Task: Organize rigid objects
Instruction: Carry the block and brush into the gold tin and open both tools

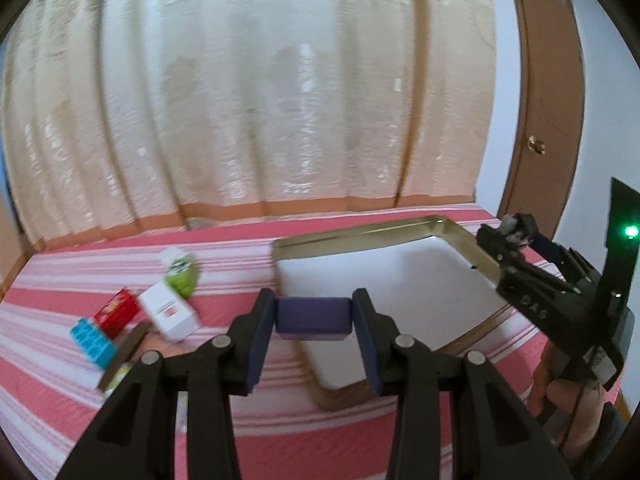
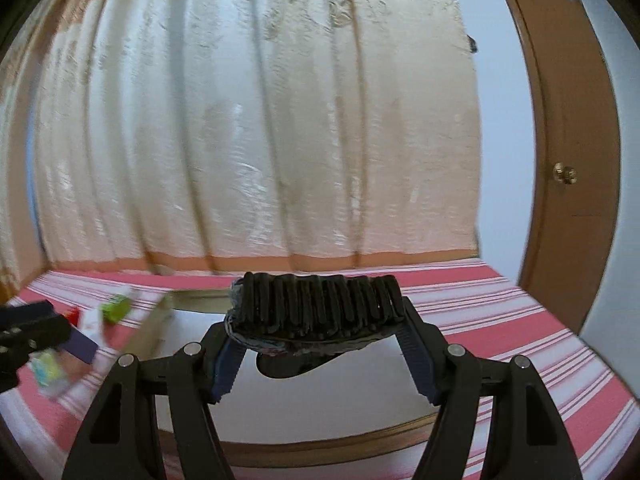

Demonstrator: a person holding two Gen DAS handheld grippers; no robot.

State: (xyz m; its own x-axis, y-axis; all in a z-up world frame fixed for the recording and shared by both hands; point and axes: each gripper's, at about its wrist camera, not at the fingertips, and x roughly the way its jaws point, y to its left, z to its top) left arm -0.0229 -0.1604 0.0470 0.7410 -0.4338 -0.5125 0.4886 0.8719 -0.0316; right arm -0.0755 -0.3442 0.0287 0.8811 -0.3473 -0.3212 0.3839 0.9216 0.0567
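Small boxes, far left: a blue box (image 1: 93, 342), a red box (image 1: 118, 312), a white box (image 1: 170, 317) and a green-and-white box (image 1: 182, 274) lie close together on the striped bedspread (image 1: 100, 272), all smeared by blur; I cannot read their print.
Dark strip: a flat brown piece (image 1: 124, 354) lies just beside the blue box, its lower end cut off behind my left gripper.
Left gripper: my left gripper (image 1: 314, 320) is clenched on a purple block (image 1: 314, 318), both pads pressing its ends, held above the near left part of the tray.
Tray: the gold-rimmed tray (image 1: 360, 232) with a white floor sits on the bed, right of the boxes; its near corner is hidden behind my fingers.
Right gripper: my right gripper (image 2: 320, 332) grasps a black ridged comb-like object (image 2: 316, 306) over the tray; its underside is dark and hard to make out.
Behind: a cream curtain (image 1: 248, 100), then a brown door (image 1: 548, 120) at right.
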